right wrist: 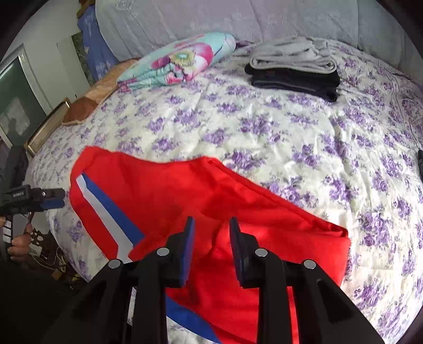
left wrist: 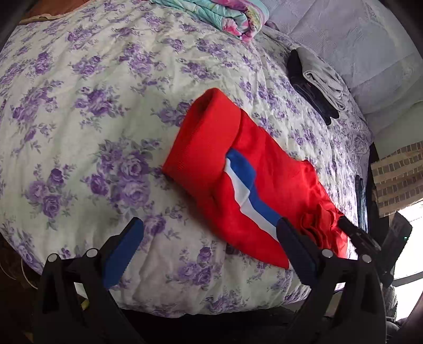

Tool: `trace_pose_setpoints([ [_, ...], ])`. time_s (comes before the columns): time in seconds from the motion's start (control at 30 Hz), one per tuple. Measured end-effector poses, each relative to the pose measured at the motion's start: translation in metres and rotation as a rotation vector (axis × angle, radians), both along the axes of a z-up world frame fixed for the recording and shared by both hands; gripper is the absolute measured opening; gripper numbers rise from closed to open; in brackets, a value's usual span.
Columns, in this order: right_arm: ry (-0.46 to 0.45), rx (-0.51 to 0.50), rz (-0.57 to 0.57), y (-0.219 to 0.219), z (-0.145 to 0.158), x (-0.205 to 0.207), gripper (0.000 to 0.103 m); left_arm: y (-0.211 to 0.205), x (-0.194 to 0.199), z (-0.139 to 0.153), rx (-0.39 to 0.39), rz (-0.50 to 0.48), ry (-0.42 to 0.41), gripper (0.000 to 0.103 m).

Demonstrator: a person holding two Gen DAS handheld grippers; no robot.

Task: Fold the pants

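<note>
The right gripper (right wrist: 211, 225) hovers with jaws partly apart, holding nothing, directly over the red pants (right wrist: 185, 190), which lie folded on the floral bedspread (right wrist: 290, 137). The left gripper (left wrist: 211, 230) is spread wide and empty (the pants' blue-and-white stripe (left wrist: 246, 185) runs toward its right finger). Farther off sit stacked folded clothes (right wrist: 293, 71) and a rolled flowered quilt (right wrist: 179, 59).

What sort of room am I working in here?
Most likely a home bedroom. The red pants lie on a bed with a purple-flowered quilt, pillows line its head, and a folded floral blanket sits beside a stack of folded clothes.
</note>
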State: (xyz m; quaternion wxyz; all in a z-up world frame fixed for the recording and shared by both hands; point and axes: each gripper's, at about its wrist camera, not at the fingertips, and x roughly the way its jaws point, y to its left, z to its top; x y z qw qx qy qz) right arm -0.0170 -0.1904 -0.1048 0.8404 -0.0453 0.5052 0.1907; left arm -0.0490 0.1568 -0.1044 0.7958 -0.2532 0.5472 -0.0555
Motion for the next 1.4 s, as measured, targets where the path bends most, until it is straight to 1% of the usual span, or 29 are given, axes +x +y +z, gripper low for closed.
trace_pose_setpoints([
  [0.03, 0.04, -0.051, 0.01, 0.005, -0.018, 0.001, 0.027, -0.002, 0.002, -0.002, -0.011, -0.004, 0.001, 0.098],
  [0.07, 0.052, -0.065, 0.01, 0.005, -0.032, 0.0, 0.028, -0.005, 0.004, -0.005, -0.019, -0.005, 0.002, 0.098],
  [0.1, 0.028, -0.046, 0.004, 0.003, -0.034, -0.003, 0.027, -0.007, 0.007, -0.008, -0.022, -0.006, 0.005, 0.098],
  [0.17, 0.05, -0.016, -0.011, -0.001, -0.029, -0.001, 0.027, -0.01, 0.012, -0.012, -0.02, -0.007, 0.0, 0.098],
  [0.2, 0.035, -0.003, -0.012, -0.004, -0.021, -0.002, 0.027, -0.011, 0.016, -0.013, -0.016, -0.005, -0.011, 0.098],
  [0.27, -0.048, 0.033, -0.003, -0.009, 0.0, -0.011, 0.027, -0.01, 0.024, -0.015, -0.016, 0.003, -0.034, 0.098],
  [0.3, -0.068, 0.04, 0.005, -0.01, 0.008, -0.013, 0.032, -0.009, 0.028, -0.016, -0.029, 0.008, -0.047, 0.098],
  [0.33, -0.068, 0.034, 0.008, -0.011, 0.011, -0.013, 0.043, -0.006, 0.031, -0.018, -0.048, 0.014, -0.062, 0.098],
  [0.37, -0.058, 0.018, 0.003, -0.011, 0.009, -0.013, 0.045, -0.003, 0.035, -0.02, -0.071, 0.023, -0.077, 0.098],
  [0.47, 0.026, -0.01, -0.012, -0.013, -0.008, -0.01, 0.045, 0.005, 0.043, -0.028, -0.129, 0.054, -0.118, 0.098],
  [0.5, 0.035, -0.006, -0.017, -0.015, -0.01, -0.01, 0.046, 0.007, 0.045, -0.029, -0.145, 0.062, -0.132, 0.098],
  [0.57, 0.033, -0.018, -0.026, -0.017, -0.009, -0.011, 0.051, 0.01, 0.045, -0.03, -0.17, 0.073, -0.151, 0.096],
  [0.6, 0.037, -0.026, -0.032, -0.018, -0.009, -0.012, 0.056, 0.012, 0.045, -0.031, -0.172, 0.081, -0.159, 0.09],
  [0.63, 0.045, -0.029, -0.035, -0.019, -0.01, -0.012, 0.058, 0.015, 0.044, -0.031, -0.172, 0.093, -0.163, 0.075],
  [0.67, 0.054, -0.029, -0.037, -0.019, -0.012, -0.012, 0.058, 0.019, 0.043, -0.033, -0.181, 0.108, -0.164, 0.069],
  [0.73, 0.058, -0.031, -0.041, -0.019, -0.012, -0.012, 0.058, 0.03, 0.042, -0.039, -0.254, 0.132, -0.168, 0.057],
  [0.8, 0.033, -0.039, -0.039, -0.018, -0.007, -0.015, 0.058, 0.036, 0.04, -0.041, -0.29, 0.14, -0.168, 0.051],
  [0.93, -0.113, 0.005, 0.003, -0.014, 0.025, -0.028, 0.059, 0.036, 0.036, -0.034, -0.297, 0.136, -0.19, 0.039],
  [0.97, -0.122, 0.006, 0.017, -0.012, 0.028, -0.028, 0.059, 0.035, 0.036, -0.031, -0.3, 0.136, -0.196, 0.038],
  [1.0, -0.113, 0.001, 0.027, -0.009, 0.026, -0.026, 0.06, 0.034, 0.036, -0.027, -0.295, 0.131, -0.204, 0.036],
  [1.07, -0.067, -0.023, 0.037, -0.003, 0.014, -0.02, 0.06, 0.03, 0.036, -0.018, -0.27, 0.118, -0.217, 0.033],
  [1.1, -0.019, -0.048, 0.046, 0.0, 0.002, -0.015, 0.061, 0.027, 0.036, -0.012, -0.263, 0.112, -0.223, 0.031],
  [1.13, 0.055, -0.08, 0.057, 0.005, -0.015, -0.009, 0.064, 0.025, 0.036, -0.007, -0.256, 0.104, -0.229, 0.03],
  [1.17, 0.079, -0.081, 0.057, 0.007, -0.025, -0.006, 0.065, 0.022, 0.035, -0.001, -0.243, 0.09, -0.235, 0.029],
  [1.2, 0.061, -0.057, 0.051, 0.008, -0.026, -0.005, 0.07, 0.017, 0.036, 0.007, -0.218, 0.073, -0.247, 0.028],
  [1.23, 0.06, -0.051, 0.051, 0.008, -0.027, -0.004, 0.071, 0.012, 0.035, 0.014, -0.194, 0.053, -0.259, 0.028],
  [1.3, 0.048, -0.045, 0.051, 0.007, -0.022, -0.006, 0.07, -0.002, 0.034, 0.032, -0.14, 0.005, -0.288, 0.027],
  [1.4, -0.02, -0.02, 0.013, -0.008, -0.006, -0.015, 0.07, -0.024, 0.033, 0.058, -0.083, -0.071, -0.339, 0.026],
])
